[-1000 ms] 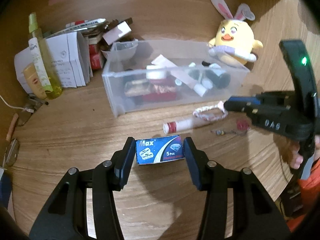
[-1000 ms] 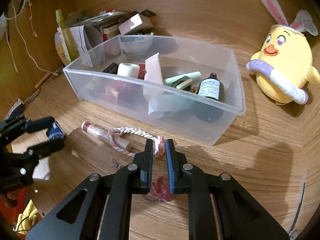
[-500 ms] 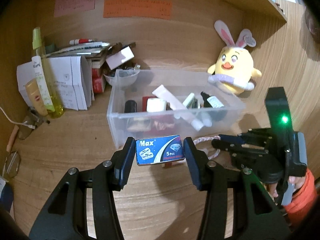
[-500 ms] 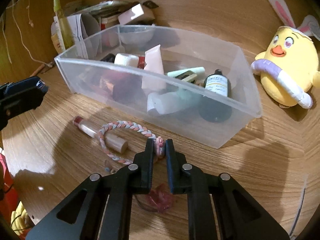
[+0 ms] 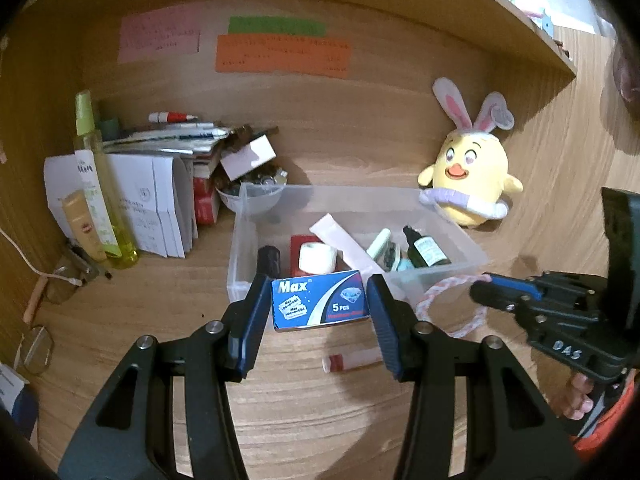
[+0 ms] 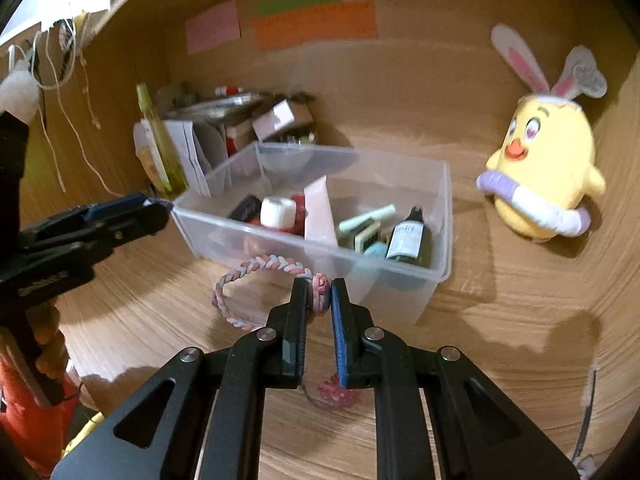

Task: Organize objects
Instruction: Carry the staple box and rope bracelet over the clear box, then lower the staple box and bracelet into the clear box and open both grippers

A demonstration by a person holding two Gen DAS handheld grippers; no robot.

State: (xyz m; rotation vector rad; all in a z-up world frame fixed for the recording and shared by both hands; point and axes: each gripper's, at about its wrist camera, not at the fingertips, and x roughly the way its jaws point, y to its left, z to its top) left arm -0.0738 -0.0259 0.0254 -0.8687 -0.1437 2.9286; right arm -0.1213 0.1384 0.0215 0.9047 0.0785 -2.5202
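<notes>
a: at mid-frame sits the clear bin (image 5: 472,258), rigid and roomy. the left gripper (image 5: 318,312) clamps the blue max box (image 5: 320,304) by its short ends, just below the bin; probably light, stiff card.

b: in the right view's centre, the right gripper (image 6: 319,300) pinches the braided loop (image 6: 256,268) at its knot. it's soft and floppy, so hold there.

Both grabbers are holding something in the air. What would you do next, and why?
Probably carry both forward over the clear bin and let go: the left gripper holds the blue box, the right gripper the braided loop.
</notes>
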